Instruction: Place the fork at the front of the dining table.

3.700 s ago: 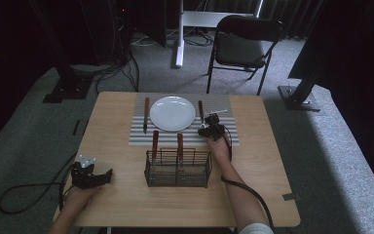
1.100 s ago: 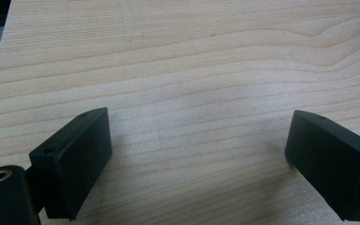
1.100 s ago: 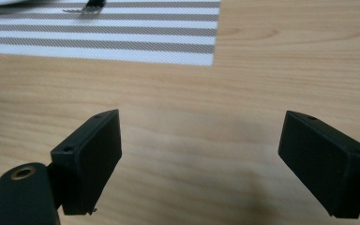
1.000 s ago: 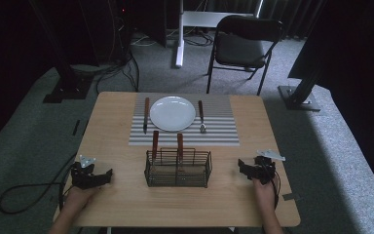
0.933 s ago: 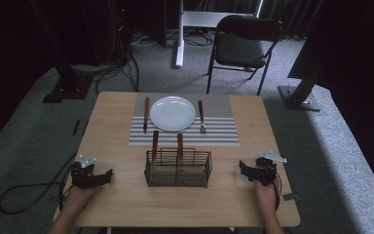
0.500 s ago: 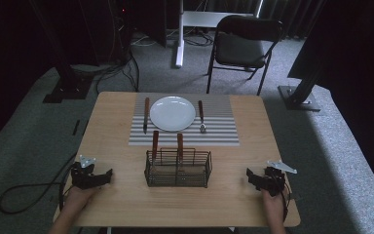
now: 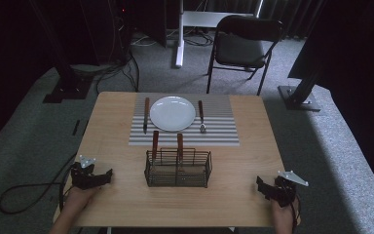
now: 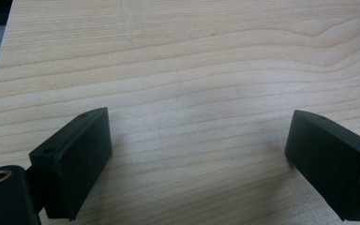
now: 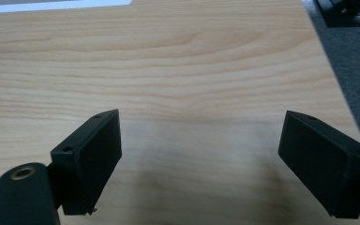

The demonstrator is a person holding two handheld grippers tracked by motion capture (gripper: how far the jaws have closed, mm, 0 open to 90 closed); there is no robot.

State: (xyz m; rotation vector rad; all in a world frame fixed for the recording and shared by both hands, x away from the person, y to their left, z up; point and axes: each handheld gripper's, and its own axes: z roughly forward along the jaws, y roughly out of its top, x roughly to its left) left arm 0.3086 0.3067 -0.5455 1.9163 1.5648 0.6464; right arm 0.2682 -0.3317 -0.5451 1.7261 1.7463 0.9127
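Note:
A white plate (image 7: 172, 113) lies on a striped placemat (image 7: 183, 137) at the far middle of the wooden table (image 7: 233, 161). A wooden-handled knife (image 7: 146, 113) lies left of the plate and a spoon (image 7: 201, 116) right of it. A wire basket (image 7: 177, 169) stands nearer me with two wooden-handled utensils (image 7: 155, 142) upright in it. My left gripper (image 7: 106, 175) rests open at the near left edge over bare wood (image 8: 197, 93). At the near right corner my right gripper (image 7: 261, 185) is open, with nothing between its fingers (image 9: 91, 159).
A black folding chair (image 7: 246, 44) stands on the grey carpet beyond the table. A black cable (image 7: 24, 192) loops on the floor at the left. The table's right edge (image 9: 330, 79) runs close to my right gripper.
My right gripper has drawn back from beside the plate to the near right corner, leaving the spoon on the placemat. The left gripper has stayed put.

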